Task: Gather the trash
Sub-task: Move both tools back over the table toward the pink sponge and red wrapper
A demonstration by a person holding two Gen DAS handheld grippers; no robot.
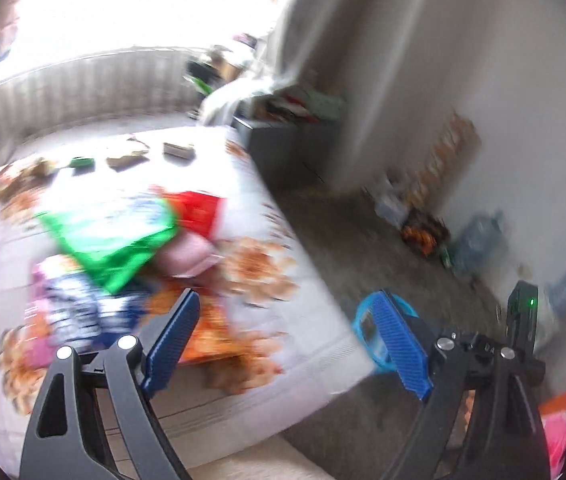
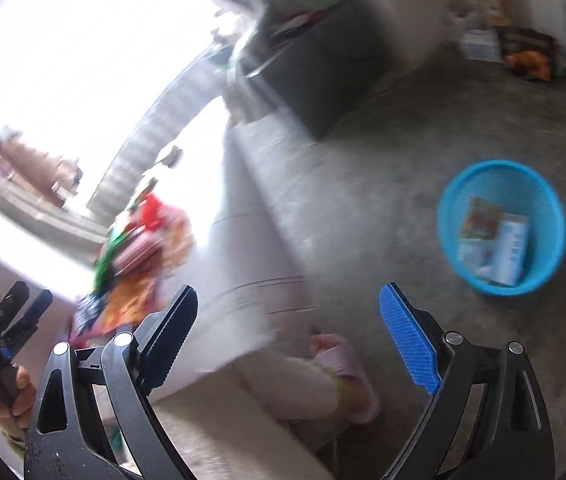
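Both sets of fingers are spread wide with nothing between them. The left gripper [image 1: 287, 340] hangs open over the near corner of the bed [image 1: 315, 304], and the right gripper [image 2: 287, 336] is just as open, aimed down past the bed's edge at the concrete floor [image 2: 363, 168]. So neither one is carrying anything right now.

Moving out from there: the blue basket [image 2: 501, 228] sits on the floor well apart from the bed, and it already has a few flat packets in it, one orange-ish and a couple of pale blue-white ones. That's the done part, I'd say.

What's left is a lot more. There's a whole pile of wrappers [image 1: 123, 248] on the floral sheet just ahead of the left fingers: a green bag, a red one, something pink, a blue-white packet, an orange one. Farther up the bed is a row of smaller scraps [image 1: 131, 156], brownish plus one green bit. Everything's pretty smeared, so I can't read what any of it is.

My guess is we're early on, maybe a few pieces in, with most of the pile still waiting on the bed.
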